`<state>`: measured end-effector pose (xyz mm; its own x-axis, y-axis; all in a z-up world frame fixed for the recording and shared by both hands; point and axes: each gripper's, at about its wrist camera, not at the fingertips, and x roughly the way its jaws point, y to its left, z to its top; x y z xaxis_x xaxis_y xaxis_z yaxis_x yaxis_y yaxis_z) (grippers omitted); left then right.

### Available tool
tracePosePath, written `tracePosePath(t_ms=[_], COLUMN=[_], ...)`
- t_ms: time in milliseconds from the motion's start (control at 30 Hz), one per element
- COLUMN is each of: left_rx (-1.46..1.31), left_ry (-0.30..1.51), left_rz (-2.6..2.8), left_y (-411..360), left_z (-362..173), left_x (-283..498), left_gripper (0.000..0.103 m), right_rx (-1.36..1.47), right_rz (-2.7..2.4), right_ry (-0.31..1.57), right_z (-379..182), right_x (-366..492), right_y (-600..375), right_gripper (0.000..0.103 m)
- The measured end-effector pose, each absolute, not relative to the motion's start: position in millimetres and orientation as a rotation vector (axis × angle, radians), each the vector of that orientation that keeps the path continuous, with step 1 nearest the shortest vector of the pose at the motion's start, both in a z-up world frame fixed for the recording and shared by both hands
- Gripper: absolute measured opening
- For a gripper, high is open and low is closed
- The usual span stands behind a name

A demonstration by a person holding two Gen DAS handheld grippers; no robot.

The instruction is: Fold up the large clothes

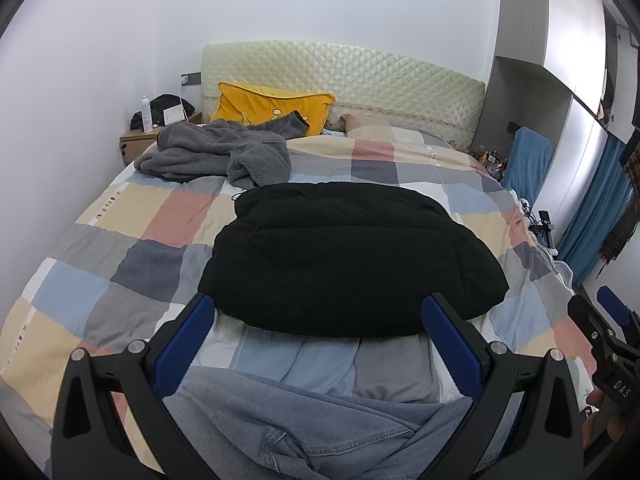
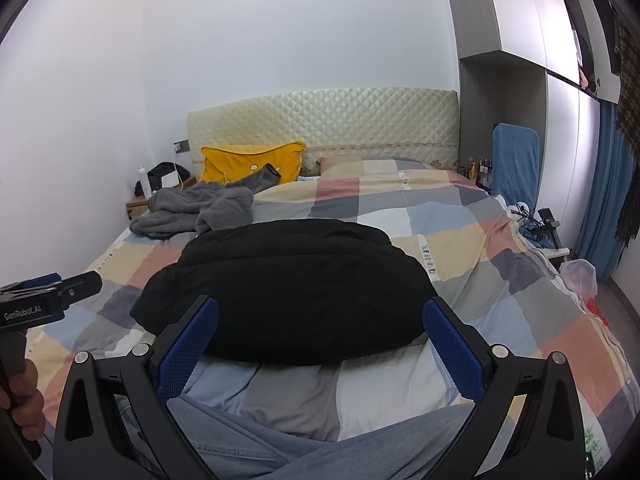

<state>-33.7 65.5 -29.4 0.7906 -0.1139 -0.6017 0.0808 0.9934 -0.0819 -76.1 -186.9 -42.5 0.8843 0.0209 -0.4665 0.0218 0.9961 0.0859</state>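
Observation:
A black padded jacket (image 1: 348,256) (image 2: 288,292) lies folded into a compact bundle in the middle of the checked bed cover (image 1: 132,216) (image 2: 472,240). A denim garment (image 1: 288,436) (image 2: 280,448) lies bunched at the near edge of the bed, under both grippers. My left gripper (image 1: 318,344) is open just short of the jacket's near hem, nothing between its blue pads. My right gripper (image 2: 320,348) is also open, above the denim and facing the jacket. A crumpled grey fleece garment (image 1: 216,152) (image 2: 200,208) lies at the far left of the bed.
A yellow pillow (image 1: 276,110) (image 2: 252,160) leans on the quilted headboard (image 1: 360,80). A nightstand (image 1: 136,140) with a bottle stands at the far left, a blue chair back (image 2: 516,160) and cables to the right. The other gripper shows at each view's edge, held by a hand (image 2: 24,400).

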Motion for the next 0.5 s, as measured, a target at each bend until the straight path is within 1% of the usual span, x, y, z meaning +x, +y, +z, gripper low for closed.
tracePosePath(t_ms=[200,500], left_rx=[-0.05,-0.057], left_ry=[0.647,0.654], left_rz=[-0.108,-0.111], left_y=[64.9,65.5], left_z=[-25.7,-27.0], left_x=[-35.7,-35.7], left_gripper=[0.103,0.103], right_rx=[0.081,0.069], right_rz=[-0.013,-0.012], right_ry=[0.475,0.506], right_z=[-37.3,-46.0], right_x=[-77.2,-73.8], right_y=[-191.1,-188.7], right_gripper=[0.103,0.103])
